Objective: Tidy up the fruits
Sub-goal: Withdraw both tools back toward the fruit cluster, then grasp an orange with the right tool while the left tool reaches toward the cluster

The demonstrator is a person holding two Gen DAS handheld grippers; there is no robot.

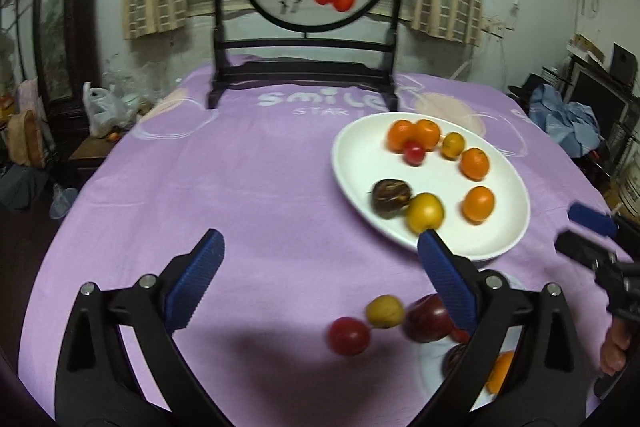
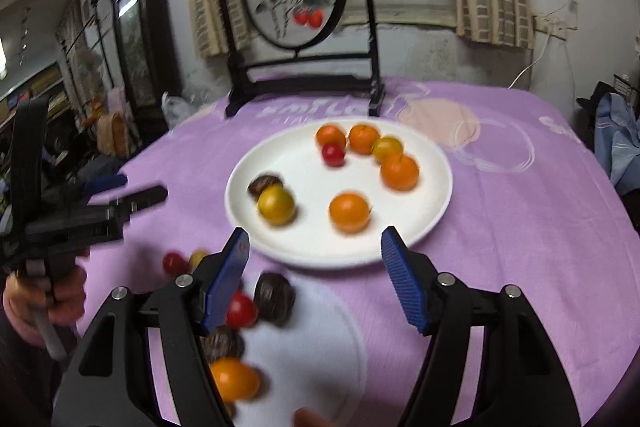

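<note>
- Holding both tongs spread with nothing between the jaws: left gripper (image 1: pixel 320 267) very wide, right gripper (image 2: pixel 316 263) about half wide, both pointing down toward the purple tablecloth (image 1: pixel 240 167).
- Showing no earlier picture, so telling only the present stand of the jaws.
- Resting already on the large white plate (image 2: pixel 400 239): several orange fruits, such as the nearest orange fruit (image 2: pixel 349 211), a yellow fruit (image 2: pixel 276 205) touching a dark round fruit (image 2: pixel 262 185), and one small red fruit (image 2: pixel 333 153).
- Lying still outside that plate, near the body: a red fruit (image 1: pixel 349 335), a small yellow fruit (image 1: pixel 385 311) and a dark red plum-like fruit (image 1: pixel 426 319) on the cloth, all close together.
- Sitting on or beside a second, nearer plate (image 2: pixel 312 347): a dark wrinkled fruit (image 2: pixel 275 298), a red one and an orange one; blurred, so not telling exactly.
- Judging these fruits as light, round and smooth, therefore rolling easily and slipping from the ribbed pads.
- Judging the skins as soft, so bruising under hard pressing.
- Advising to take each fruit across its widest middle, closing gently.
</note>
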